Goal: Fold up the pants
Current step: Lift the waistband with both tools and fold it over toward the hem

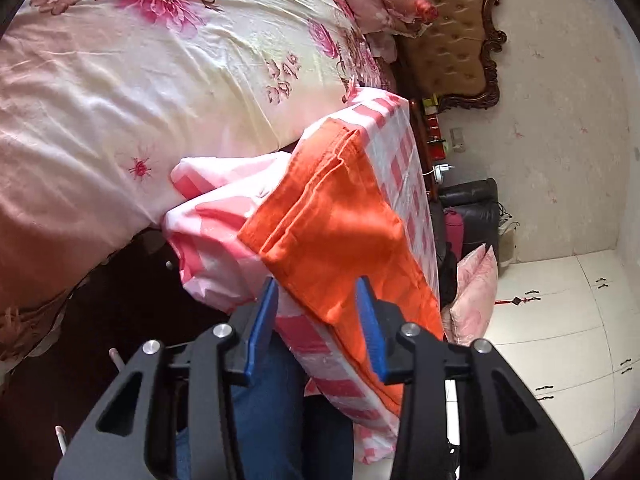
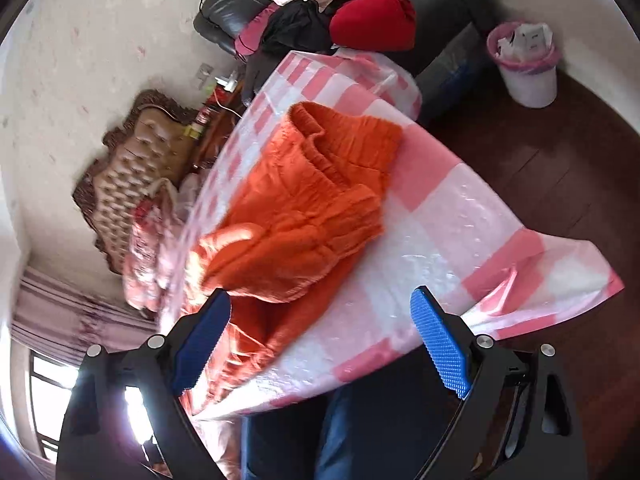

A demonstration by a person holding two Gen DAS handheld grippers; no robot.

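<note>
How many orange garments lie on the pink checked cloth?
1. The orange pants lie folded across the middle of the pink checked cloth, the waistband toward the far end; the left wrist view shows the same pants. Another piece may be hidden under the folds.

floral bed (image 1: 120, 80), tufted headboard (image 1: 452, 36), bin (image 2: 526, 66) (pink-lined).

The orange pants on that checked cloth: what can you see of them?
The orange pants look like soft, crinkled cotton with a gathered elastic waistband. They lie already folded over on the pink-and-white checked cloth, the waistband end doubled on top, the leg hems stacked at the other end. Neither the left gripper nor the right gripper grips them; both stand open at their near edge.
</note>
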